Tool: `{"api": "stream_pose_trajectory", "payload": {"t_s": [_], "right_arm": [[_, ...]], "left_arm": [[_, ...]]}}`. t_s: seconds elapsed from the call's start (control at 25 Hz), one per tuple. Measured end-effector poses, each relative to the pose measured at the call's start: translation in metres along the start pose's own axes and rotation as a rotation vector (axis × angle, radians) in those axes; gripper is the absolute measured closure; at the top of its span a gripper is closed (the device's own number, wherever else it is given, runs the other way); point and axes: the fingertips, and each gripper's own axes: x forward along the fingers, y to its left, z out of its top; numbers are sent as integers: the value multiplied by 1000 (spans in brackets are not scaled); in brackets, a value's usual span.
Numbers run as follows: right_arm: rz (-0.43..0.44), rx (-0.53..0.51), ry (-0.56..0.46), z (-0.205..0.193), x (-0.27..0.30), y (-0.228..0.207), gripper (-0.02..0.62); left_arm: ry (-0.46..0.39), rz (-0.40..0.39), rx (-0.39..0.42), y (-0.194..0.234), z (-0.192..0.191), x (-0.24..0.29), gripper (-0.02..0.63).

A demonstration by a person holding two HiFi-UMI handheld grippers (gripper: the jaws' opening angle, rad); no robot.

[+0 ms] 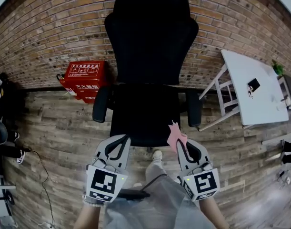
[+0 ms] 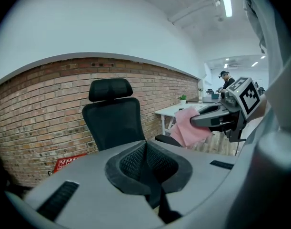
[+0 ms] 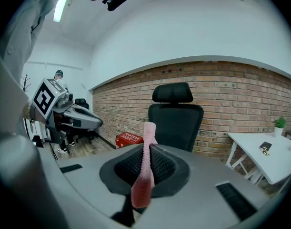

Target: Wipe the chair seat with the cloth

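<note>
Cloth (image 1: 176, 133): pinched by right gripper (image 1: 182, 149) at five o'clock of chair seat (image 1: 144, 112), ready to wipe.
Left gripper (image 1: 117, 149): jaws together, empty, seven o'clock.

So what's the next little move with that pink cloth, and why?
Probably ease the right gripper forward and down onto the chair seat: its jaws are shut on the pink cloth, which is only near the seat's front corner.
</note>
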Motion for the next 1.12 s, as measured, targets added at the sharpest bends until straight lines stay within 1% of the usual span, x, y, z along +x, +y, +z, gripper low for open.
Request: {"api": "stream_pose_trajectory", "payload": {"t_s": [0.2, 0.4, 0.64, 0.76, 0.92, 1.0, 1.12], "right_arm": [[25, -3, 29, 5, 36, -42, 545], [67, 1, 52, 6, 73, -84, 545], [132, 2, 86, 5, 110, -121, 545], [152, 3, 81, 4, 124, -133, 545], [146, 44, 109, -8, 134, -148, 545], [151, 53, 119, -14, 141, -152, 545], [156, 72, 132, -21, 152, -156, 545]], "left_arm": [[-29, 2, -23, 15, 24, 48, 589], [8, 26, -49, 30, 32, 98, 589], [18, 49, -73, 40, 45, 146, 589], [31, 64, -88, 46, 46, 162, 589], [56, 85, -135, 51, 36, 179, 589], [69, 98, -145, 56, 30, 186, 589], [64, 113, -150, 66, 27, 197, 589]]}}
